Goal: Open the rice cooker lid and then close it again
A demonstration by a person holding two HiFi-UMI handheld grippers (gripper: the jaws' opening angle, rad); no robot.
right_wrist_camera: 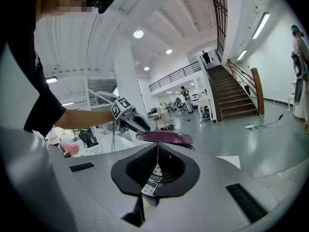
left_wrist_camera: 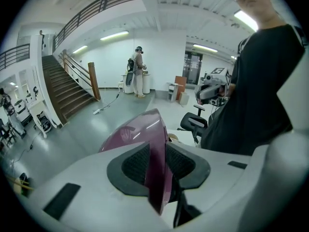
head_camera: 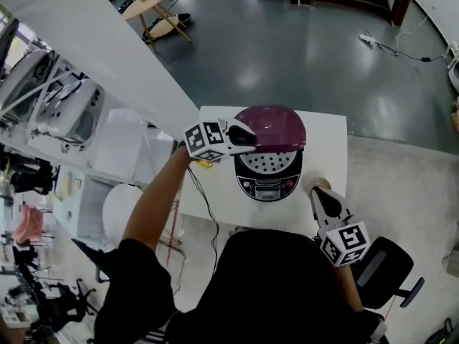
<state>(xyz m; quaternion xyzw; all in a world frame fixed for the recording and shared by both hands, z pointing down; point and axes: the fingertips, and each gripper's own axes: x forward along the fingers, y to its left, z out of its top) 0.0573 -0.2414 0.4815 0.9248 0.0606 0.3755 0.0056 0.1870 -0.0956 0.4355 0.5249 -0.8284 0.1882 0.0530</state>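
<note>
1. Head view puts the white counter point(head_camera: 330, 131) under both hand-held grippers, and the rice cooker stands on it between them.
2. The rice cooker point(head_camera: 269, 181) sits just beside the left hand-held gripper, on that gripper's right. It lies ahead of the right hand-held gripper and a little to its left, apart from it.
3. The purple lid point(head_camera: 276, 127) is raised off the cooker body, with a dotted grey surface showing between it and the front panel. In the right gripper view the lid point(right_wrist_camera: 166, 137) shows edge-on and about level, straight ahead above the closed jaws.
4. The left hand-held gripper point(head_camera: 247, 136) has closed partway onto the lid's near edge. In the left gripper view that edge point(left_wrist_camera: 145, 134) fills the gap, and the dark pads point(left_wrist_camera: 135, 166) press against it from both sides.
5. The right hand-held gripper point(head_camera: 320, 194) holds nothing. In its own view its jaws point(right_wrist_camera: 157, 166) meet with only a thin seam between them, clear of the cooker.
6. The cooker's control panel point(right_wrist_camera: 153, 182) shows low through that seam, just ahead of the right hand-held gripper.
</note>
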